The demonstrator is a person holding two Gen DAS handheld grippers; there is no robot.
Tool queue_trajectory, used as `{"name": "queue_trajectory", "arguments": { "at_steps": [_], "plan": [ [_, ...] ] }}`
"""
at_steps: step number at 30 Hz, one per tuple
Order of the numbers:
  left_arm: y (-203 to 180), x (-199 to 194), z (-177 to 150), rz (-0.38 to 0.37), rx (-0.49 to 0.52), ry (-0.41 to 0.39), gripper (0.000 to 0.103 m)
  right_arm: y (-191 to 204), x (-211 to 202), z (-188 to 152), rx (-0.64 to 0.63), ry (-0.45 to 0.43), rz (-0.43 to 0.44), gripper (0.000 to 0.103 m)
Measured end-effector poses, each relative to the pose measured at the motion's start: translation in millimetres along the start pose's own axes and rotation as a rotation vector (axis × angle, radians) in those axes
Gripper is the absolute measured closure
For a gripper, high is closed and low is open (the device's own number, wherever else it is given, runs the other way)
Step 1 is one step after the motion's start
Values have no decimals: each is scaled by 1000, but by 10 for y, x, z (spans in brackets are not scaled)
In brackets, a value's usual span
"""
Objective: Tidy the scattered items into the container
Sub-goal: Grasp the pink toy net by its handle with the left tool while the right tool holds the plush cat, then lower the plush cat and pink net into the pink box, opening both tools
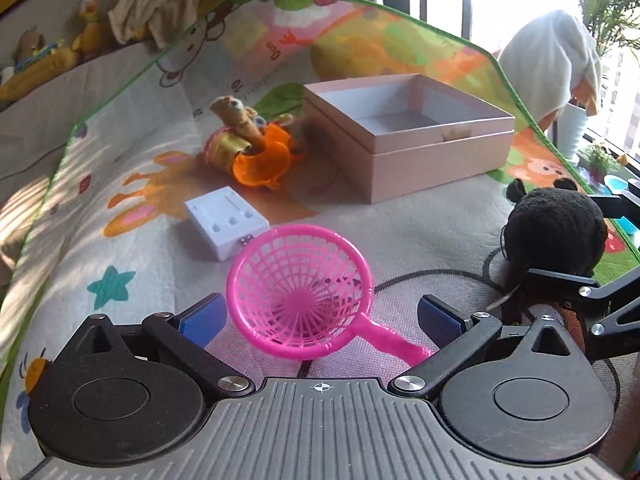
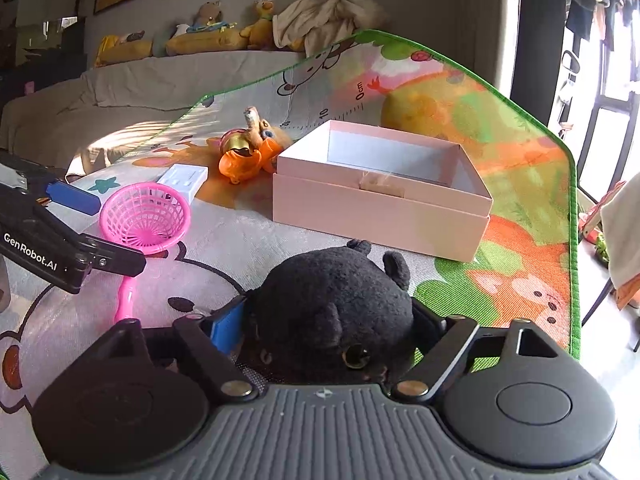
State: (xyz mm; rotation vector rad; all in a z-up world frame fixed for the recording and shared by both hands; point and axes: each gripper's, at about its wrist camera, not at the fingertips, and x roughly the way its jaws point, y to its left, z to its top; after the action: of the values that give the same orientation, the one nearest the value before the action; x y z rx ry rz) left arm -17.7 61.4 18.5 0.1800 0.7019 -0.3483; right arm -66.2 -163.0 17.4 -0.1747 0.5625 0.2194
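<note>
Mat point(image 1: 420, 224) bare before box point(image 1: 440, 160); left fingers point(image 1: 204, 314) apart, right fingers point(image 2: 226, 326) clamp plush point(image 2: 332, 304).

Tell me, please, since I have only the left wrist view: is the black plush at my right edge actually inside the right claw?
Observer: Yes. The plush sits between the right claw's fingers, and both touch its sides.
Operator: Which way does it face?
Observer: Back toward the claw's base: an amber eye shows at the near end, and the ears point toward the box.
Operator: How does my claw look from that side?
Observer: The left claw is open and straddles the sieve; its near finger crosses above the handle.
</note>
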Motion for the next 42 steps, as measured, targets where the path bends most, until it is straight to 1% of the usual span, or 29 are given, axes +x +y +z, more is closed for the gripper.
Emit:
{"name": "queue_trajectory", "arguments": {
  "at_steps": [2,6,10,14,16,18,22,26,32,36,38,39,40,42],
  "plan": [
    [21,-5,-15,8,-9,9,0,-8,16,-15,6,8,0,26],
    [7,-12,-26,50,-13,8,0,-1,22,-22,2,9,0,26],
    [-13,40,-27,44,-16,7,0,0,41,-32,3,16,0,26],
    [-42,141,-91,91,34,-14,0,3,51,-31,0,17,1,25],
    [-32,198,-105,88,42,-16,0,2,50,-31,2,16,2,25],
    [-4,235,-91,86,27,-23,0,-6,45,-34,7,14,3,25],
    [41,270,-24,105,-3,-25,0,-6,40,-35,8,12,3,26],
    [36,307,2,86,23,-12,0,-17,35,-33,15,7,4,26],
    [89,328,2,47,-6,14,0,-19,33,-26,16,5,1,26],
    [70,316,1,36,2,13,0,-29,22,-26,24,1,6,27],
    [49,305,-1,33,12,8,3,-36,21,-25,28,2,9,27],
    [44,297,-1,24,14,5,14,-37,19,-27,29,2,10,27],
    [47,286,4,8,9,2,20,-37,17,-29,29,1,11,27],
    [44,276,14,-4,6,2,20,-41,12,-32,30,-2,13,27]
  ]
}}
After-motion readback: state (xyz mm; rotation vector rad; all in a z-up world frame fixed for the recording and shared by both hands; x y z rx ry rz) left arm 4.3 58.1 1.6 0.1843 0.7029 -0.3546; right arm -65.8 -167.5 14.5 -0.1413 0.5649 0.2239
